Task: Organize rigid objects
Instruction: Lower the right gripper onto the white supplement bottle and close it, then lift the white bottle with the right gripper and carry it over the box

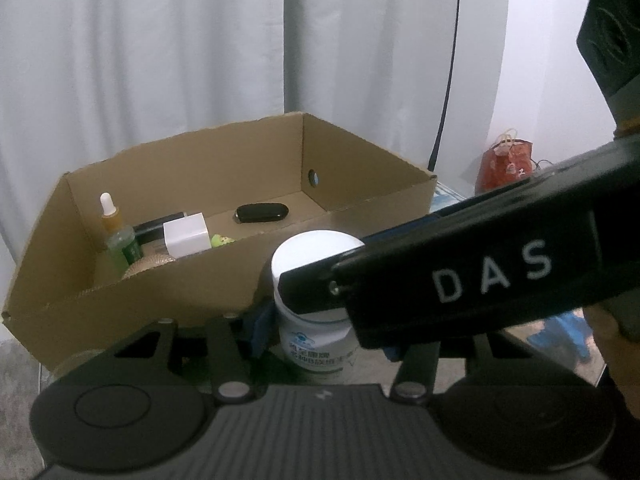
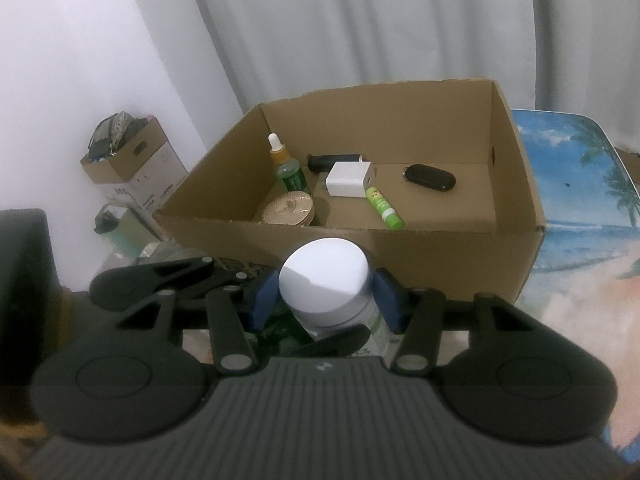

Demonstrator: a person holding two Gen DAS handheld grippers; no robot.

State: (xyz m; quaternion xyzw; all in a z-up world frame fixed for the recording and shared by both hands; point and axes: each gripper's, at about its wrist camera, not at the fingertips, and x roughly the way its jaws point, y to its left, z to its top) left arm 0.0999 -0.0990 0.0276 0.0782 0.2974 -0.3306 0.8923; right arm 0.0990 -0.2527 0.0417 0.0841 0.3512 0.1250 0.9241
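A white bottle with a white cap (image 2: 324,280) stands just in front of the cardboard box (image 2: 516,184). My right gripper (image 2: 325,300) is shut on the cap, a blue pad against each side. In the left wrist view my left gripper (image 1: 326,336) is closed on the bottle's labelled body (image 1: 316,344), below the cap. The right gripper's black finger (image 1: 460,276) crosses over the cap there and hides the left gripper's right pad. Inside the box lie a dropper bottle (image 2: 276,152), a green bottle (image 2: 294,178), a white charger cube (image 2: 348,179), a black key fob (image 2: 430,177), a green glue stick (image 2: 384,208) and a round ribbed tin (image 2: 289,210).
The box stands on a beach-print cloth (image 2: 584,208). To its left are a small open carton (image 2: 128,168) and a teal flask (image 2: 118,228). A red bag (image 1: 506,164) sits beyond the box's right end. Grey curtains hang behind, with a black cable (image 1: 450,80).
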